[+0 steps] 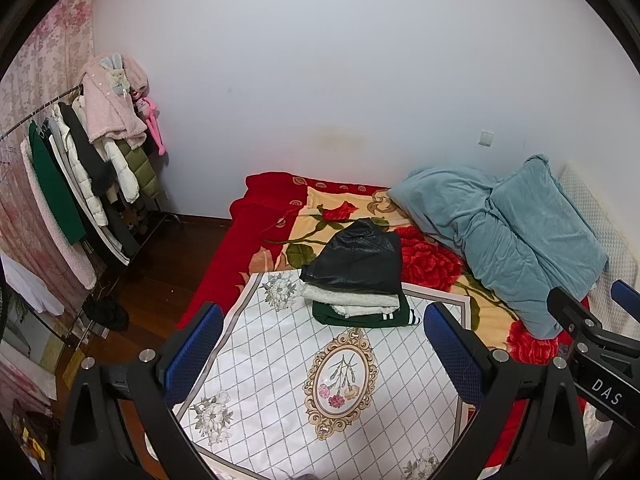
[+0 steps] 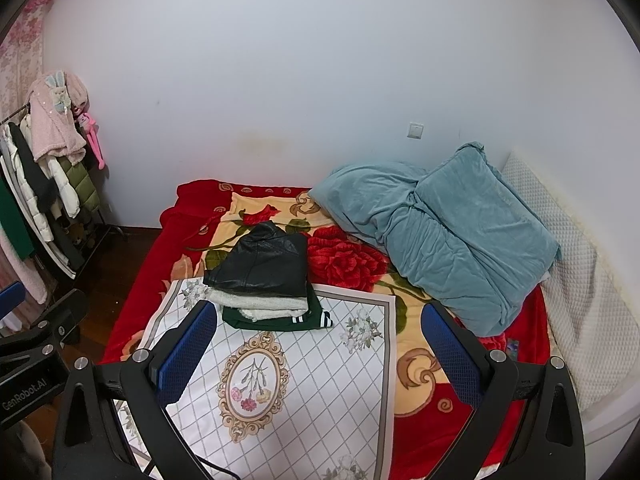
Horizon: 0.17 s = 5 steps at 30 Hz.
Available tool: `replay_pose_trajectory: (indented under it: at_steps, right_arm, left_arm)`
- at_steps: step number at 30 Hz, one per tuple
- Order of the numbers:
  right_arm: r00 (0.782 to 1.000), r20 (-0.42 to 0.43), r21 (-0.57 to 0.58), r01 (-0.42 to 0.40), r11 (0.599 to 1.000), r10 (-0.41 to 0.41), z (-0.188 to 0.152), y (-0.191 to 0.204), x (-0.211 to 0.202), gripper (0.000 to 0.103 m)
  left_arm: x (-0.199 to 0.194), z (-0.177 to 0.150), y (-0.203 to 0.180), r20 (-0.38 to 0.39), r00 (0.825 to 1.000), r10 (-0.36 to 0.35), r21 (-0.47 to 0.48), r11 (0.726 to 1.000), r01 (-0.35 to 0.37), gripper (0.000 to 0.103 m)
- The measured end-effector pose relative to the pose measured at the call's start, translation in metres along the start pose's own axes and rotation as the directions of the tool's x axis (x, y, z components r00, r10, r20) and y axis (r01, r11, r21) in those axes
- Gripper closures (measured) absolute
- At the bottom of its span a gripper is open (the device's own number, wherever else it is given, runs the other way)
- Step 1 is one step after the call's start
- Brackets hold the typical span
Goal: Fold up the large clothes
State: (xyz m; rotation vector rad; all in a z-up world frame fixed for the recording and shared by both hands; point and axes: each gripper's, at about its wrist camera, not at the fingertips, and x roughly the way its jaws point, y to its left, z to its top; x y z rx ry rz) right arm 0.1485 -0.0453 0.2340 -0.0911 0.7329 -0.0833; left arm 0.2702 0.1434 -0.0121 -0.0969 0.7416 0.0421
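Note:
A stack of folded clothes lies on a white floral mat (image 1: 280, 360) on the bed: a black leather garment (image 1: 358, 258) on top, a white fuzzy one (image 1: 352, 300) under it, a dark green one (image 1: 360, 318) at the bottom. The stack also shows in the right wrist view (image 2: 264, 268) on the mat (image 2: 320, 380). My left gripper (image 1: 324, 348) is open and empty, held above the mat short of the stack. My right gripper (image 2: 320, 352) is open and empty, beside the left one; its body shows in the left wrist view (image 1: 592, 332).
A red rose blanket (image 2: 344, 260) covers the bed. A teal duvet (image 2: 440, 232) and white quilted pillow (image 2: 576, 280) lie at the right. A clothes rack (image 1: 80, 184) with hanging coats stands left on the wooden floor. A dark item (image 1: 106, 314) lies on the floor.

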Motion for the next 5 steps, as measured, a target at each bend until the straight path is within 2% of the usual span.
replay_pose_trajectory:
  at_steps: [5]
  right_arm:
    - [1.000, 0.002, 0.002, -0.001, 1.000, 0.001, 0.0002, -0.0006, -0.0025, 0.000]
  left_arm:
    - [-0.0011, 0.0012, -0.0001, 0.002, 1.000, 0.002, -0.004, 1.000, -0.002, 0.001]
